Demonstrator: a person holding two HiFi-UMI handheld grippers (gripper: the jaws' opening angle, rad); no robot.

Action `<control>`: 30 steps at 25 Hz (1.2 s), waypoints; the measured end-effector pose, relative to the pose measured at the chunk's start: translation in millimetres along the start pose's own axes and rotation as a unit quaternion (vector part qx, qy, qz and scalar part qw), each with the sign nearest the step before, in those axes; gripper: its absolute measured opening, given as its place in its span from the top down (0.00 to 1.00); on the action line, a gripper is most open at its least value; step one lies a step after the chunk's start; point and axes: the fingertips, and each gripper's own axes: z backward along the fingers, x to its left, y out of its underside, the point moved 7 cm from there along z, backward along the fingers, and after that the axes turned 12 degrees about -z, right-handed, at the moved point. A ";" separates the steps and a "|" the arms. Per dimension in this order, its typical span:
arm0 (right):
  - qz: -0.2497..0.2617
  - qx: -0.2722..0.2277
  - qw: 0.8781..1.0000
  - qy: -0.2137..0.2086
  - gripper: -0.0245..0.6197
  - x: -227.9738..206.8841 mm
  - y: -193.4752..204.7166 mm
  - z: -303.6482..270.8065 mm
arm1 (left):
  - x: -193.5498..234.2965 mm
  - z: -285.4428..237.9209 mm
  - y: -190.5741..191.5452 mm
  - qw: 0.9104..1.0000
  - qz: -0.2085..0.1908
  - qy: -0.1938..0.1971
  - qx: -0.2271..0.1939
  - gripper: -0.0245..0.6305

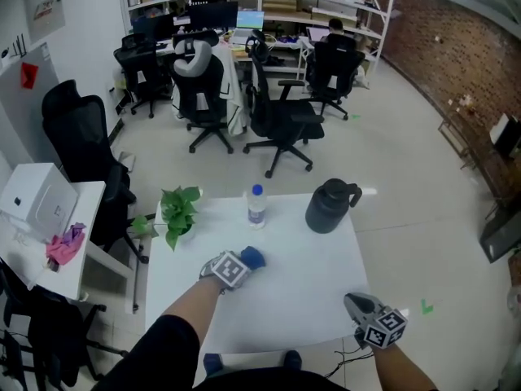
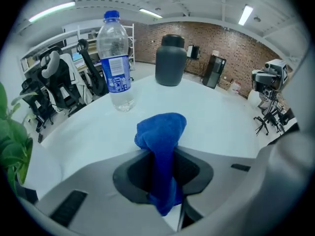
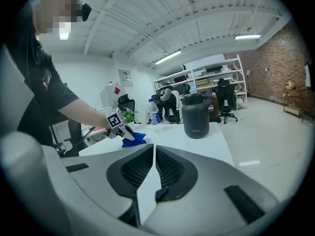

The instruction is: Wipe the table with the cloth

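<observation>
Table: white, smooth, matte, rectangular, square-cornered. Stood free on a pale glossy floor, with walking room along far and right edges; side desk close off left edge.

Cloth: blue, soft, nubby pile, bunched into a rounded wad. Lay near middle of table, a little toward left edge. Clamped between fingers of left gripper; one end drawn down through the jaws, the wad bulging out past the tips onto the tabletop.

Right gripper: grey plastic shell, black ribbed pads. Hung over near right corner of table; fingers brought together, tips almost meeting, nothing between them.

Bottle: clear plastic, blue cap, blue label, upright. Stood at far edge, about halfway along, well apart from cloth.

Jug: dark, matte, squat cylinder with lid and side handle. Stood near far right corner.

Plant: green, broad leaves, at far left corner, leaves spilling over left edge.

Open tabletop: broad bare stretch from cloth to right edge and down to near edge.

Office chairs: black, wheeled, grouped well beyond far edge.
</observation>
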 end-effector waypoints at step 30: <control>-0.010 0.001 1.000 -0.027 0.91 13.6 6.3 -15.1 | -19.7 5.8 -2.2 0.999 -0.025 0.038 -0.021 0.85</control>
